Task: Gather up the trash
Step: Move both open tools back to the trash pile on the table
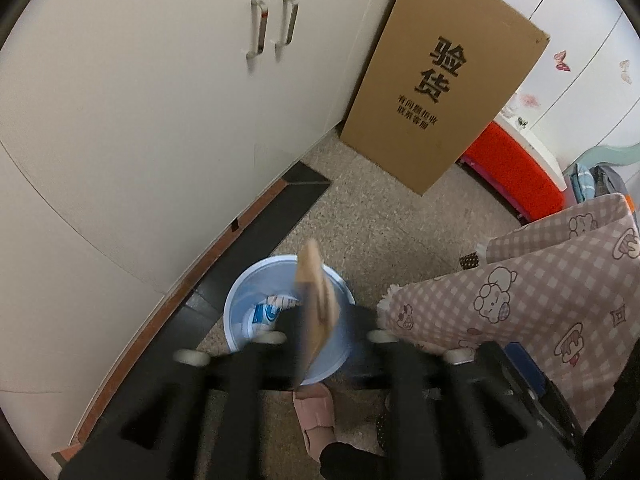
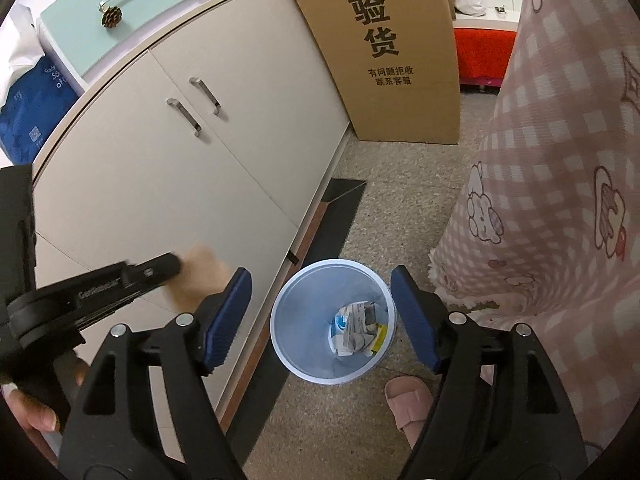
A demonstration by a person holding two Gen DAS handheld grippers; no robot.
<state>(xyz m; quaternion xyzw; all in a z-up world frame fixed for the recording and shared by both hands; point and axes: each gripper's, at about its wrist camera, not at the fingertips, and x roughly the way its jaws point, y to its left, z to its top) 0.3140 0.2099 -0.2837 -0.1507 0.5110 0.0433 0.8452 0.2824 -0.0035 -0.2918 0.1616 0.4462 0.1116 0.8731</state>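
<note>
Pale-blue plastic marks the waste bin (image 2: 333,322) standing on a speckled stone floor (image 2: 404,216) beside a cream cabinet (image 2: 168,168), with crumpled white-and-blue paper wrappers (image 2: 358,334) lying at its bottom. In the right wrist view, the right gripper (image 2: 320,316) hangs above the bin with its blue-padded jaws spread wide to either side of the rim and nothing between them. At the left of that view the left gripper (image 2: 172,268), carried in a person's hand (image 2: 36,412), reaches across the cabinet front with a blurred tan piece (image 2: 202,270) at its tip. In the left wrist view, the same tan cardboard scrap (image 1: 318,300) appears edge-on and motion-smeared between the left gripper's dark fingers, right over the mouth of the bin; the jaws stand partly apart, and whether the pads touch the scrap cannot be told through the blur. A tall brown carton (image 2: 384,48) printed with black characters leans against the far end of the cabinet, and an orange-red bin (image 2: 484,56) sits farther off behind it. Pink checked fabric (image 2: 560,208) with cartoon bears fills the right side, and a foot in a pink slipper (image 2: 408,404) stands on the floor just near the bin.
</note>
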